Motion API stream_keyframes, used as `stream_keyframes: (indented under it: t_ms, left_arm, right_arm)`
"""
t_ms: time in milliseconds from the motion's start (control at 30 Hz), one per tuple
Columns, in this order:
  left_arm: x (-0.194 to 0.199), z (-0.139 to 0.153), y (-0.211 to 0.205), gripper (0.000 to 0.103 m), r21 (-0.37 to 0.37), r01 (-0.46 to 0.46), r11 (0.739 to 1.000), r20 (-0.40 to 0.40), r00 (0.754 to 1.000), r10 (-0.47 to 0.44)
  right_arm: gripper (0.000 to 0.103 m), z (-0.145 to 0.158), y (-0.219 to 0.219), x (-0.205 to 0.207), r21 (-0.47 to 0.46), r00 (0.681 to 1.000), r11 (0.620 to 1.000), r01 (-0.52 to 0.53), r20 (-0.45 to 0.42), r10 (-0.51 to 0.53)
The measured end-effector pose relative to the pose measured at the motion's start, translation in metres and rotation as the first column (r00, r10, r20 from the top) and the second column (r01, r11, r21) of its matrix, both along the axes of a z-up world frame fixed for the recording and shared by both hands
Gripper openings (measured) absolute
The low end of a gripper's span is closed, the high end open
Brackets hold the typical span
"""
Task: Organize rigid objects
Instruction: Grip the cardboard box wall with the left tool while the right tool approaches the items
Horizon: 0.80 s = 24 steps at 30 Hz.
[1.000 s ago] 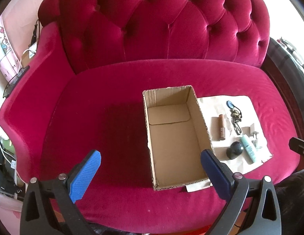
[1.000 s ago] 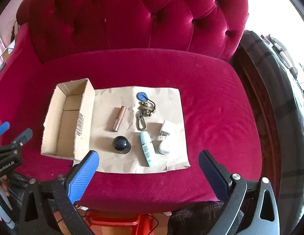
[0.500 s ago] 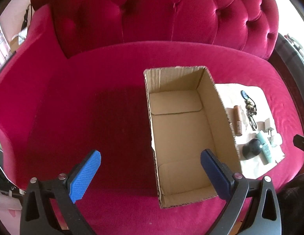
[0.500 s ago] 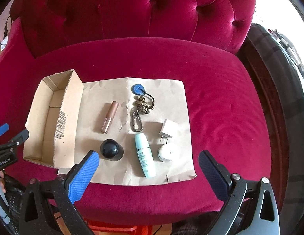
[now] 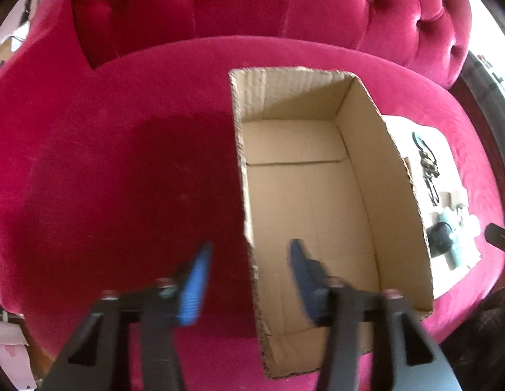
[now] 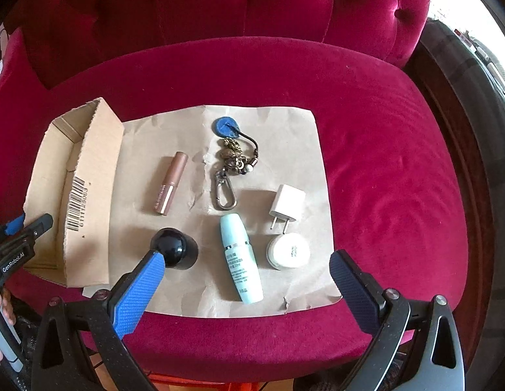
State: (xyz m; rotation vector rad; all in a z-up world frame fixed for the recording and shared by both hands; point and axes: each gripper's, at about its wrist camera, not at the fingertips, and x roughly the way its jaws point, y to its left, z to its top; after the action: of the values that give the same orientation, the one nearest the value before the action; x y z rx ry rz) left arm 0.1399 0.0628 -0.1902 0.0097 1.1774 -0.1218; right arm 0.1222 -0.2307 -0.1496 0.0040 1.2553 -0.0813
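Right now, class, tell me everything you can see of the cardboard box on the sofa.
The cardboard box is plain brown corrugated card, rectangular, open-topped and empty, with rough-cut rims. A printed barcode marks its outer long wall. It sits upright on the red velvet sofa seat, its side partly over the brown paper sheet. The closing left gripper straddles its near-left wall.

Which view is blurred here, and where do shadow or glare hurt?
Left wrist view: the left hand-held gripper, its jaws closing astride the brown cardboard box's wall, is motion-smeared; a dark shadow covers the crimson velvet sofa seat. Right wrist view: sharp, window glare top right, fisheye bending at the edges.
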Motion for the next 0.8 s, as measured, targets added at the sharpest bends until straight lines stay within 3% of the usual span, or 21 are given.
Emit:
stream_keyframes:
  t_ms: [33,100,800]
  left_arm:
    - [0.0,-0.001,-0.001,0.01,0.001,0.008,1.0,-0.002,1.0,-0.008]
    - [-0.001,-0.003,-0.004,0.006,0.026,0.011,1.0,0.004,1.0,-0.011]
    - [0.001,-0.002,-0.009,0.004,0.029,-0.013,0.999,0.006,1.0,0.013]
  right_arm:
    - [0.103,-0.001,-0.001,0.0,0.002,1.0,1.0,0.003,-0.002,-0.003]
    - [0.103,-0.003,-0.003,0.0,0.004,1.0,1.0,0.01,-0.006,-0.01]
    - [0.103,-0.025,-0.007,-0.001,-0.03,0.998,0.999,-0.009,-0.064,0.007]
